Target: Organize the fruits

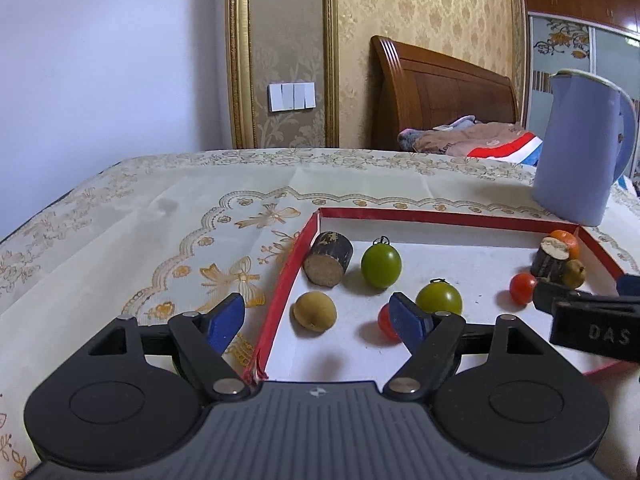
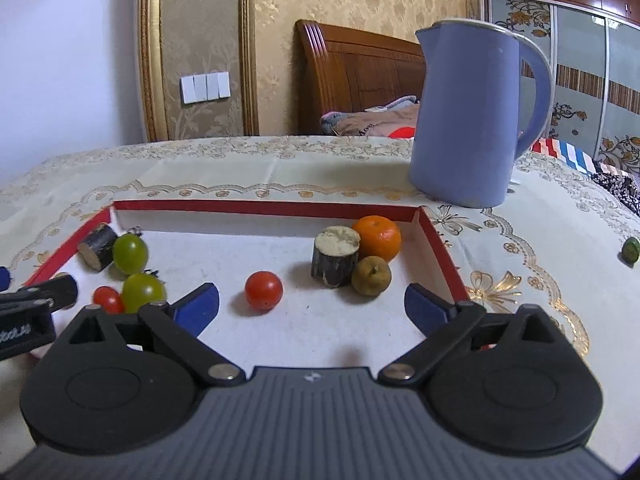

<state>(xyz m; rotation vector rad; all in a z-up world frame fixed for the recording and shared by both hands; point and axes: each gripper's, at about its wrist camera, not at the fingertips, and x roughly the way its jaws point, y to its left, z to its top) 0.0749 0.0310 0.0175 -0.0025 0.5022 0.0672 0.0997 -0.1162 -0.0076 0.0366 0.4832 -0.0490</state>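
Observation:
A red-rimmed white tray [image 1: 440, 216] [image 2: 260, 206] holds the fruit. My left gripper [image 1: 318, 320] stands open over its near left corner, and a tan round fruit [image 1: 315, 312] lies between the pads, untouched. A red tomato [image 1: 385, 322] peeks from behind the right pad. Two green tomatoes [image 1: 381, 266] [image 1: 439, 299] and a dark cane piece [image 1: 328, 259] lie beyond. My right gripper [image 2: 312, 308] is open wide, with a red tomato [image 2: 263, 290] just ahead of its pads. Farther back sit a cane stump [image 2: 336, 256], an orange [image 2: 377, 237] and a brown fruit [image 2: 371, 275].
A blue kettle [image 2: 472, 116] stands on the embroidered tablecloth behind the tray's far right corner. A small green fruit [image 2: 632, 248] lies on the cloth to the right, outside the tray. A bed with a wooden headboard [image 1: 440, 92] is behind the table.

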